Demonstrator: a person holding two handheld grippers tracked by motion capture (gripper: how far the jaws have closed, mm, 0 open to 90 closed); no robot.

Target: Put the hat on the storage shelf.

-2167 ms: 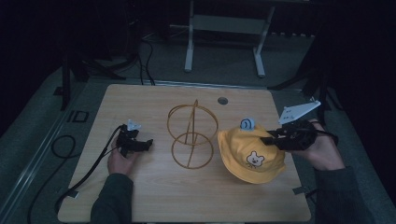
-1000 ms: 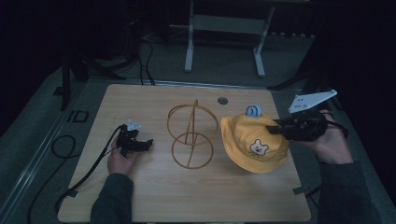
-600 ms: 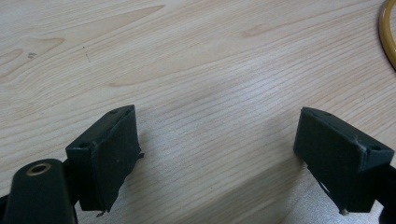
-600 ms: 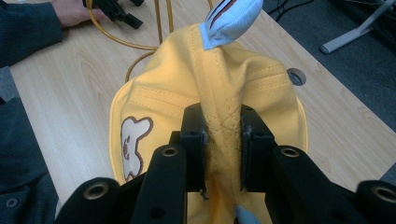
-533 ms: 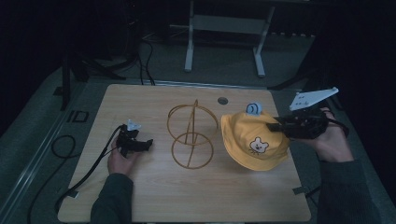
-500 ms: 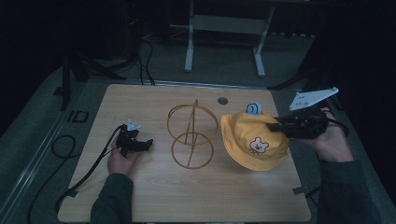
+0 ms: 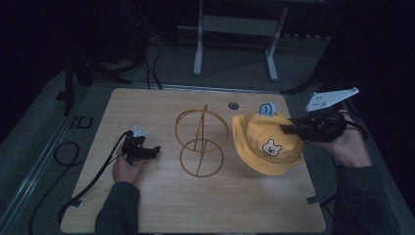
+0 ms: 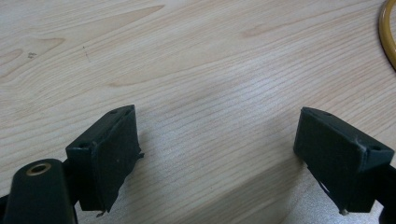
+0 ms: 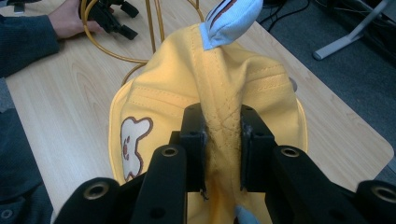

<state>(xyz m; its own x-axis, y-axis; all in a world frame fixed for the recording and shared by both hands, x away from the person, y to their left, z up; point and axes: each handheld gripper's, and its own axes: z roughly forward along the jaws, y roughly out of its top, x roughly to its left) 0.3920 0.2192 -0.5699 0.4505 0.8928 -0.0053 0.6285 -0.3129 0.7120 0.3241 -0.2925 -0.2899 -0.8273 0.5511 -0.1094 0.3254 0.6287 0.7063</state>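
Observation:
A yellow bucket hat [image 7: 264, 143] with a bear patch and pale blue ears hangs lifted off the table at the right. My right gripper [image 7: 288, 129] is shut on the crown of the hat [image 9: 219, 121], pinching a fold of fabric between its jaws. A gold wire stand [image 7: 200, 142] made of rings stands at the table's middle. My left gripper [image 7: 149, 151] rests on the wood left of the stand, open, with bare table between its jaws [image 8: 219, 154].
The wooden table [image 7: 161, 205] has a round cable hole [image 7: 233, 105] near its far edge. A cable [image 7: 93, 181] trails from the left gripper over the left edge. A metal frame [image 7: 235, 29] stands on the floor beyond.
The right gripper has lifted the hat off the table and raised it slightly, tilting the brim. The left hand and gripper have stayed still.

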